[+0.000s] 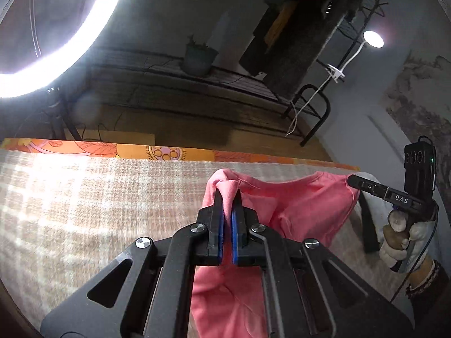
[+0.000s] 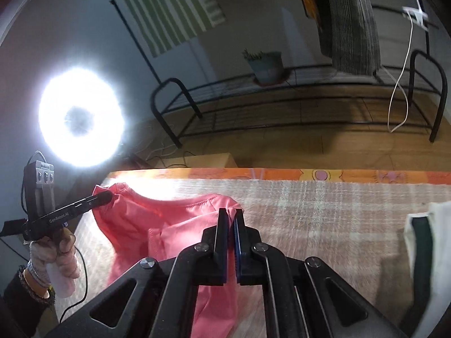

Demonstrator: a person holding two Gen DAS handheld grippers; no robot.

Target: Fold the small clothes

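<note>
Left claw (image 1: 227,197): I have it closed on a bunched corner of the pink garment (image 1: 304,200) — cloth humps up over the tips and the rest trails down under the frame.

Right claw (image 2: 231,215): also closed, pinching another bunched corner of the same garment; in the left wrist view I see its tip at the cloth's far right edge.

Where the garment is: lifted between my two claws above the counter (image 1: 84,197), which carries a checked cloth; the top edge sags in a shallow curve from one grip to the other, the body hanging down toward me. I cannot tell how much of the hem touches the counter.

Long axis: it runs claw to claw, side to side, roughly along the counter's far edge with its orange patterned border (image 1: 163,152).

Nearer hand: neither — each holds one end, so the cloth lies straight ahead of both, between them.

What the next move turns on, as I judge it: keeping that held edge level and taut while laying the body flat.

Nearby: a white and dark green garment (image 2: 431,239) lies on the counter to my right, apart from the pink one.
</note>
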